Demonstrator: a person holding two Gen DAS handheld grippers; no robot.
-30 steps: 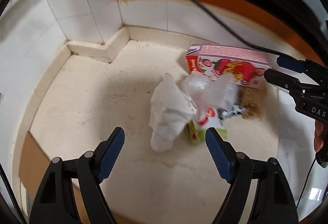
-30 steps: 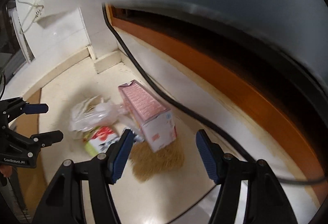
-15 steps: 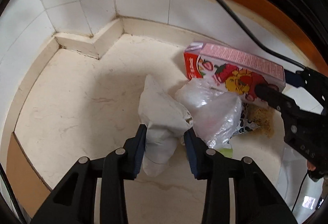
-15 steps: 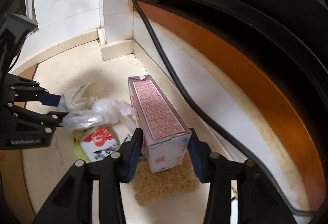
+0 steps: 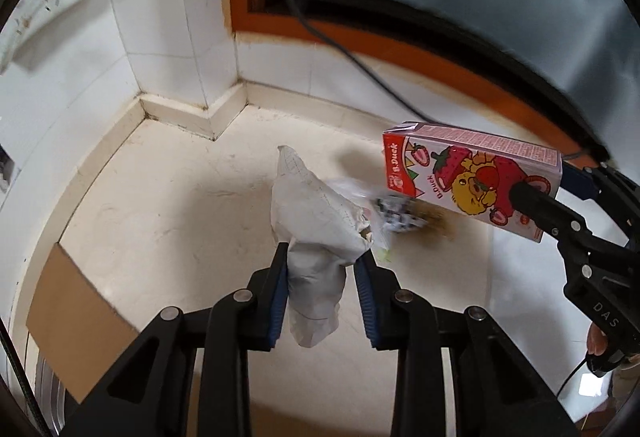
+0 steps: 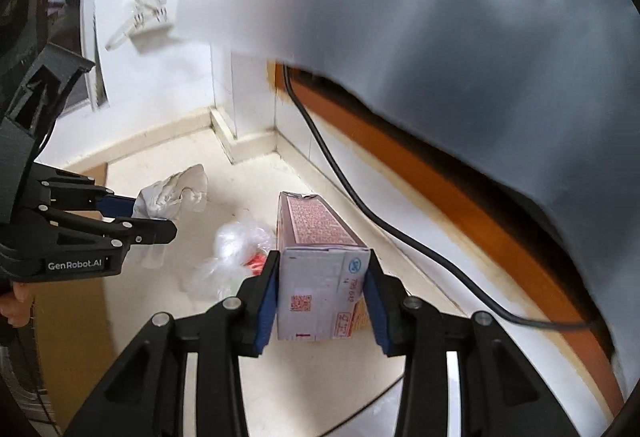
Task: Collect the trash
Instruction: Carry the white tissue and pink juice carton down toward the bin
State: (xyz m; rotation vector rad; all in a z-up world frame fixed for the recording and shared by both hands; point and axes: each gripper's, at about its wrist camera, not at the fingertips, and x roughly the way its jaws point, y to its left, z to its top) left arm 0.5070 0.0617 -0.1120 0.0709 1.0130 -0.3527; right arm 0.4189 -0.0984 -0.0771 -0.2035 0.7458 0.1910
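Note:
My left gripper (image 5: 322, 269) is shut on a crumpled white paper wad (image 5: 316, 213) and holds it above the floor; it also shows in the right wrist view (image 6: 176, 193). My right gripper (image 6: 322, 269) is shut on a pink strawberry drink carton (image 6: 320, 261), lifted off the floor; the carton shows in the left wrist view (image 5: 472, 177) at the right. On the floor remain a clear plastic bag (image 6: 236, 249) over a red and green wrapper, a black and white wrapper (image 5: 396, 221) and a patch of brown crumbs (image 5: 436, 229).
The cream floor (image 5: 168, 205) ends in a tiled wall corner (image 5: 208, 117). A black cable (image 6: 400, 229) runs along the orange baseboard (image 6: 460, 205). A brown cardboard sheet (image 5: 76, 317) lies at the left. A large grey blurred surface (image 6: 440, 37) hangs overhead.
Both grippers closed from open, the left on the paper wad and the right on the carton, and both have lifted their loads off the floor.

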